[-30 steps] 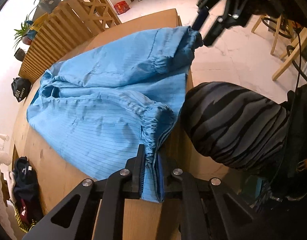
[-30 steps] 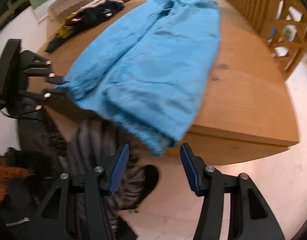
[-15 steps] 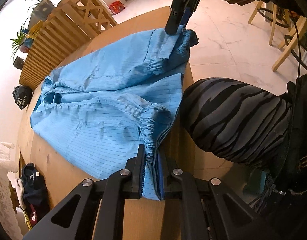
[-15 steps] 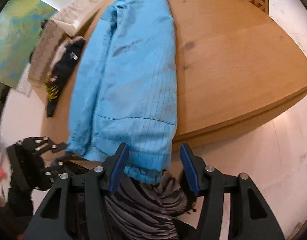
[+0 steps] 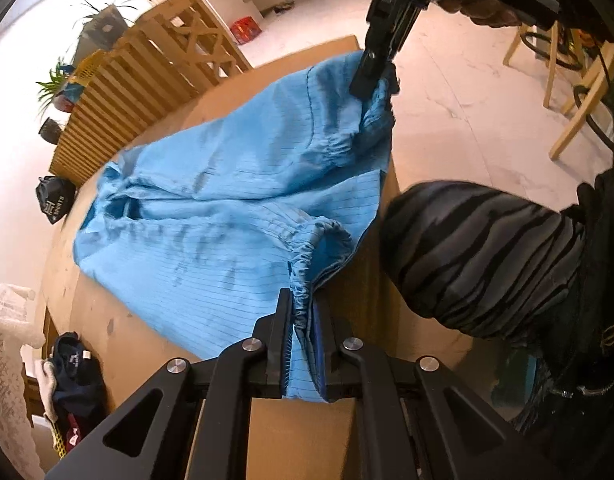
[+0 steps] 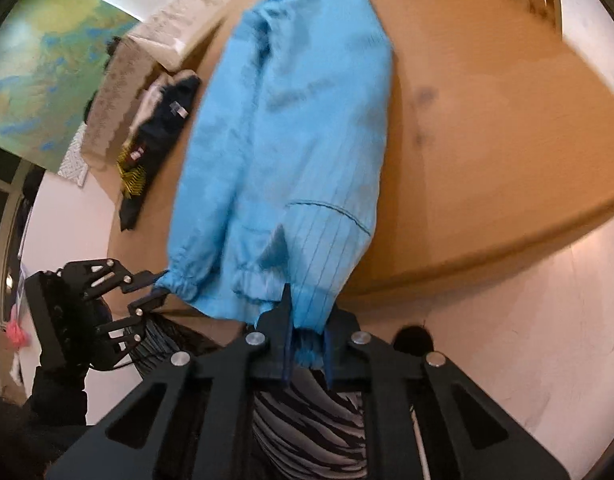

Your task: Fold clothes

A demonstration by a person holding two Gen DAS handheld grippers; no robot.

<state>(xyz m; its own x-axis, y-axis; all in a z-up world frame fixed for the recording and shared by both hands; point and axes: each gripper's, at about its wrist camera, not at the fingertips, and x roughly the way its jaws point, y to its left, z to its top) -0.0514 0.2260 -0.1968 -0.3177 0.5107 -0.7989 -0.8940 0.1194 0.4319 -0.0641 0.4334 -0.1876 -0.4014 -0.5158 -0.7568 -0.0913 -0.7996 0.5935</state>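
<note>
A light blue garment (image 5: 227, 200) with elastic cuffs lies spread on the wooden table (image 5: 119, 344), its cuff ends at the near edge. My left gripper (image 5: 303, 312) is shut on one gathered cuff. In the same view my right gripper (image 5: 373, 80) pinches the other cuff at the table's far corner. From the right wrist, the blue garment (image 6: 291, 120) stretches away across the table (image 6: 487, 140), and my right gripper (image 6: 307, 320) is shut on its elastic cuff. My left gripper (image 6: 155, 288) shows at the left, holding the other cuff.
A pile of dark clothes (image 5: 75, 384) lies at the table's left side, also the dark clothes (image 6: 159, 132) beside a white lace cloth (image 6: 123, 92). A wooden slatted rack (image 5: 119, 92) stands behind the table. A person's striped knee (image 5: 487, 256) is close to the table edge. Wooden chair legs (image 5: 579, 92) stand on the floor.
My right gripper came down onto the far cuff and shut on it; a second ago it hung open beyond the table edge. My left gripper kept its hold.
</note>
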